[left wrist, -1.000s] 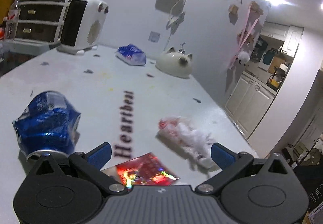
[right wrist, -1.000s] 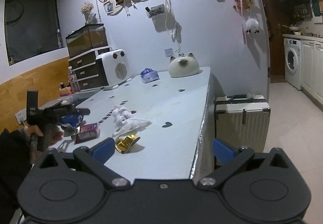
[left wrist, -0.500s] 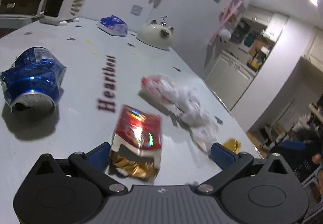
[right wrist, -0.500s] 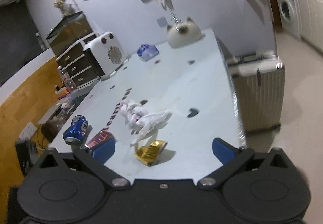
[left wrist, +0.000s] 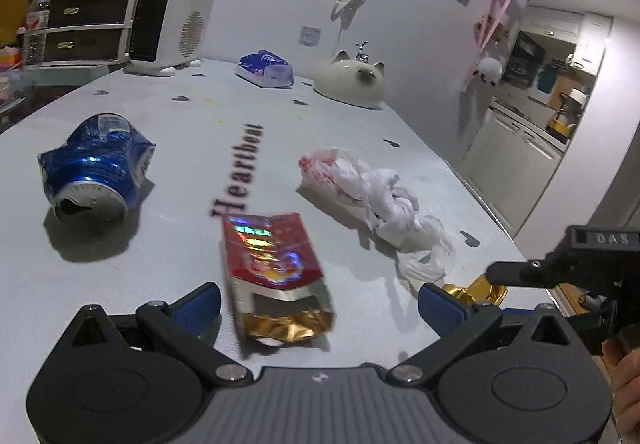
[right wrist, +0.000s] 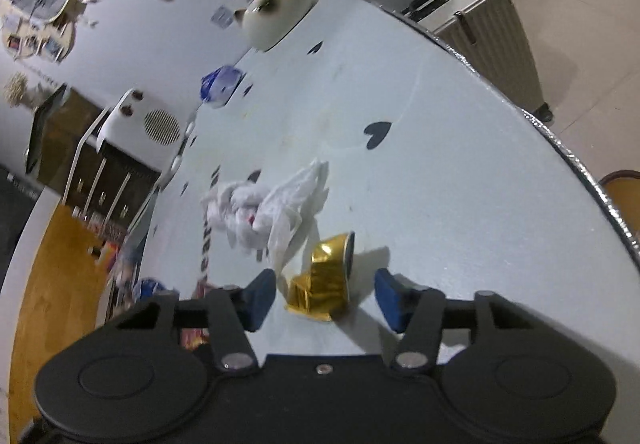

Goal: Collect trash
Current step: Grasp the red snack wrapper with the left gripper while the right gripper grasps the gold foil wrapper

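Closing around the crushed gold wrapper (right wrist: 320, 280), the right gripper (right wrist: 324, 298) is seen with its blue fingers (right wrist: 260, 298) on either side of the foil, a gap left on each side, so nothing is pinched yet. The wrapper lies on the tabletop (right wrist: 460, 203) near its front edge. For a sound grasp, the fingers are best kept low, close to the surface, and centred on the bulkiest fold, since thin foil is likely to slip or flatten if only a corner is caught.

The left gripper (left wrist: 318, 304) is held wide open, empty, with the red-and-gold packet (left wrist: 276, 272) lying between its fingers but untouched. It should be squeezed across its narrow width.

Just beyond, a crumpled white plastic bag (left wrist: 376, 195) rests beside the packet, and a dented blue can (left wrist: 96, 167) lies on its side further left. Against the far wall a tissue pack (left wrist: 264, 69), a cat-shaped ornament (left wrist: 352, 85) and a white heater (left wrist: 172, 21) are set.
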`<state>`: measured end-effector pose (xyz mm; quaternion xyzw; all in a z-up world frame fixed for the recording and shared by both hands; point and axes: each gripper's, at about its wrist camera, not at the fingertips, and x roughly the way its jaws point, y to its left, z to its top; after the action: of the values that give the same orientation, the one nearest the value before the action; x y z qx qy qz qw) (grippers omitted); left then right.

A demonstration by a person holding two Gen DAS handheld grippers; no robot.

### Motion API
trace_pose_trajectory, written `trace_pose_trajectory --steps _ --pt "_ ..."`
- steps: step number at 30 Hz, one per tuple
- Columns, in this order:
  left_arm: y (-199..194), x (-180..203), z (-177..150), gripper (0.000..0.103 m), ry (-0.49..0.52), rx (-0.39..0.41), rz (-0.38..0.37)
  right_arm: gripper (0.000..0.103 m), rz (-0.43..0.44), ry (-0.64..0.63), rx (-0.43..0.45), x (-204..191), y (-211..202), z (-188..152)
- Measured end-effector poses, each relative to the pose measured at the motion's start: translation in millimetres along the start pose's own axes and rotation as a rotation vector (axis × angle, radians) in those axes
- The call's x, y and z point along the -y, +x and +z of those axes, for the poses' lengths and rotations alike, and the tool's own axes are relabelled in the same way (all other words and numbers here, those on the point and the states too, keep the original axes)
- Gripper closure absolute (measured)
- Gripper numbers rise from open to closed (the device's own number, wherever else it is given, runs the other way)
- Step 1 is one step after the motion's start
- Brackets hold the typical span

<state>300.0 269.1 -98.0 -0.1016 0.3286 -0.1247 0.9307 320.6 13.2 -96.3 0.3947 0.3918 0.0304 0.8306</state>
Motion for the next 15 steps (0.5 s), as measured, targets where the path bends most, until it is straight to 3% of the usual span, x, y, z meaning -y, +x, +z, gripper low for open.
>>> trace_pose_trajectory --steps 6,12,15 --pt "7 21 -9 0.000 -0.008 0.014 0.081 0.078 -0.049 -0.051 0.044 -13 14 -6" --pt "6 16 -9 0.000 -0.104 0.061 0.145 0.079 -0.062 -0.103 0.088 -15 20 -3" --pt "8 14 -7 0.000 -0.143 0.081 0.163 0.080 -0.052 -0.189 0.083 -18 21 -2"
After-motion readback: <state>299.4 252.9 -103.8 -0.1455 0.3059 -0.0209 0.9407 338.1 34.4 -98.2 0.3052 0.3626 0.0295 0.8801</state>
